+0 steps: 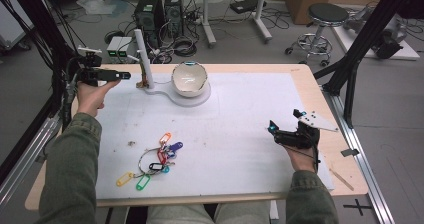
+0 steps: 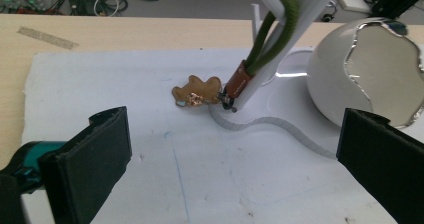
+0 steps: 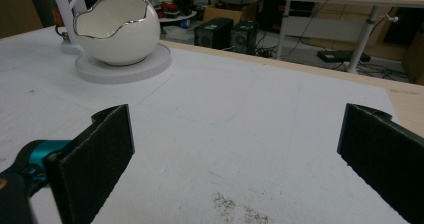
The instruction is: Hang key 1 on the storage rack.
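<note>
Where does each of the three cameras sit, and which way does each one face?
High view: above the person's side, looking forward and down on the table; both forearms, left gripper and right gripper show.
Left gripper view: rides the left gripper, facing the white stand with its keychain; open jaws show.
Right gripper view: rides the right gripper, looking across the mat; open jaws show.
All share the egg-shaped bowl.

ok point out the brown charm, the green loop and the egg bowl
brown charm (image 2: pixel 196 90), left gripper view, middle of its flat body
green loop (image 2: pixel 280 31), left gripper view, cord where it hangs on the white post
egg bowl (image 1: pixel 189 79), high view, inner wall
</note>
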